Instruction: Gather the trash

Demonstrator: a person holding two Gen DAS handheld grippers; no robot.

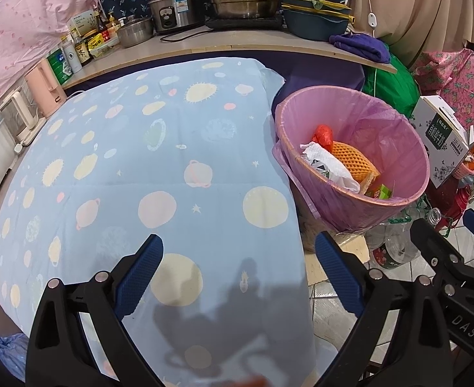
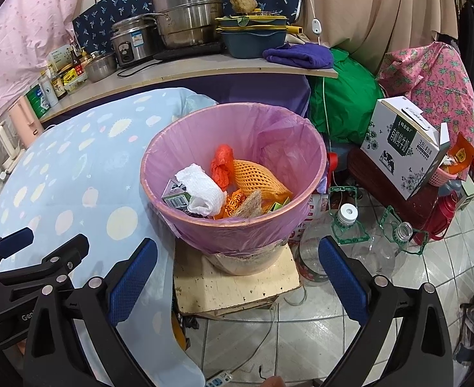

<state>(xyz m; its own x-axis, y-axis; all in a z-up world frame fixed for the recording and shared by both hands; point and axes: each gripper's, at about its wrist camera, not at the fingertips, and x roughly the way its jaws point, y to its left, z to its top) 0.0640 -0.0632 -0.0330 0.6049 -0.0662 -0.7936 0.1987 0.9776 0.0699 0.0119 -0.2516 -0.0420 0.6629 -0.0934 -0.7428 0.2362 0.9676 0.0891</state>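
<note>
1. Pink-lined, the trash bin is sitting straight ahead of my right tool, just beyond and below its fingertips, standing on a stained board on the tiled floor.
2. From my left tool the same trash bin is lying off to the right, past the edge of the tabletop, so I am judging the right tool the nearer one for any drop.
3. Both tools are hanging released, jaws spread wide with nothing between the blue pads.
4. Trash is already lying in the bin: a white crumpled tissue, an orange foam net, a red plastic bag and a small green carton.
5. I am seeing no loose trash on the planet-print cloth over the tabletop, so I am judging the collecting nearly finished.
6. Empty clear bottles are lying on the floor right of the bin; whether they count as trash I cannot tell.
</note>
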